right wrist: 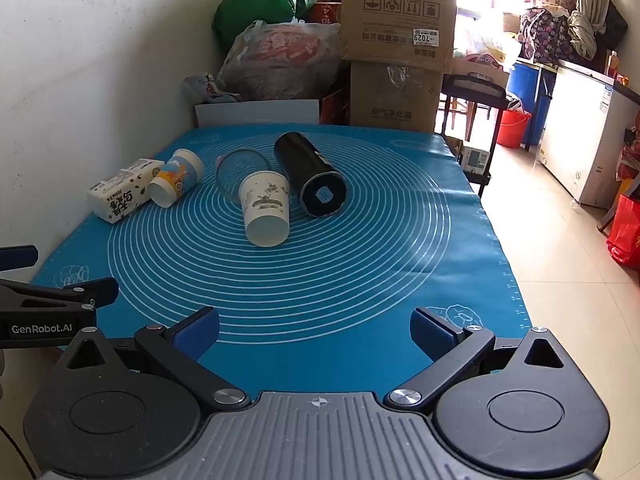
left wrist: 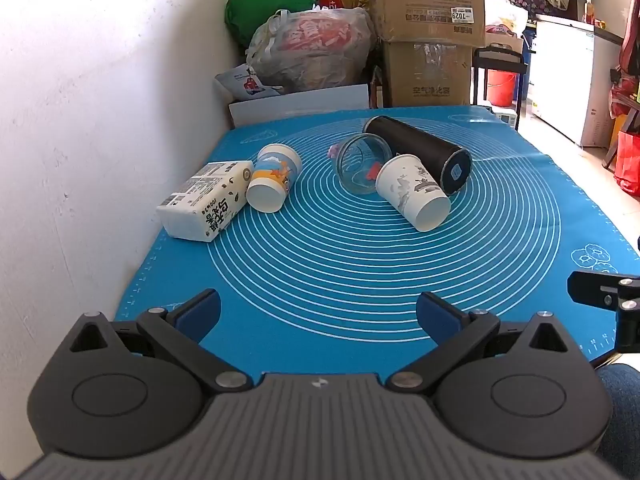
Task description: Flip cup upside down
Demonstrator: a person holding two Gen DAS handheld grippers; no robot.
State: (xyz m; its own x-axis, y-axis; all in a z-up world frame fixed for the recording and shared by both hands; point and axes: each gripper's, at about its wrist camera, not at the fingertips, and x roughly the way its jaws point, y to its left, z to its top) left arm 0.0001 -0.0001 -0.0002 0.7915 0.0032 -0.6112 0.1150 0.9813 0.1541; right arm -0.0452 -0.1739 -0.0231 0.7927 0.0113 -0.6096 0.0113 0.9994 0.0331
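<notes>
On the blue mat [left wrist: 360,280] lie two paper cups — one white [left wrist: 414,196], one orange-and-blue [left wrist: 272,178] — one glass jar [left wrist: 358,164], one black flask [left wrist: 424,152], one tissue pack [left wrist: 206,200]; both grippers' fingers [left wrist: 200,314] [right wrist: 434,330] spread wide, empty

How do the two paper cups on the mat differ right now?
The orange-and-blue paper cup lies against the tissue pack at the mat's left; the white paper cup lies mid-mat, touching the glass jar and beside the black flask. The first carries bright colour bands, the second a grey sketch print. Both lie on their sides, bases toward the cameras, neither in a claw.
</notes>
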